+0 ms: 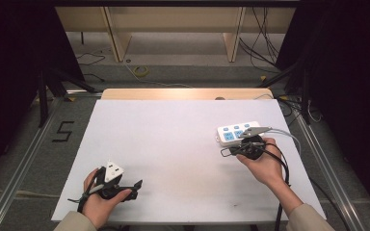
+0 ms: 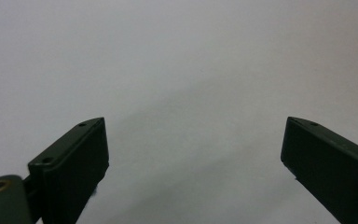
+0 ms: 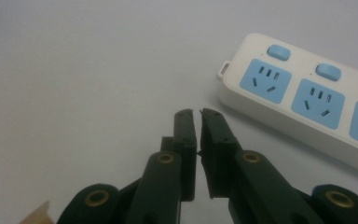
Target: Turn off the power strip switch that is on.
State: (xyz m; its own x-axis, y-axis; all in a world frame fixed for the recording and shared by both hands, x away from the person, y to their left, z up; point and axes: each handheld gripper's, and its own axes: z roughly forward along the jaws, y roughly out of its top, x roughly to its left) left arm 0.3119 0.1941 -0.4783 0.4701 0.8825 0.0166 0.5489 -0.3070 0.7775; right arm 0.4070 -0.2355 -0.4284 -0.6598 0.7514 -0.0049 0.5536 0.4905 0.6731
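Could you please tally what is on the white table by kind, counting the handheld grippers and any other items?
Handheld grippers: 2, the left gripper with jaws wide apart and the right gripper with jaws nearly together, nothing between them.
Power strips: 1, the white power strip with blue sockets.
Total: 3 on the table.

White strip with blue sockets on a pale table

The long plastic power strip [image 3: 307, 112] at the right is white, with light blue square socket faces and light blue rounded switches above them. The flat table top [image 1: 173, 144] is plain white-grey, without pattern, and its far edge is light wood colour. The two-jaw right gripper [image 3: 198, 114] and the two-jaw left gripper [image 2: 196, 140] are black, the right one with brass-coloured rivets. The person's sleeves are beige.
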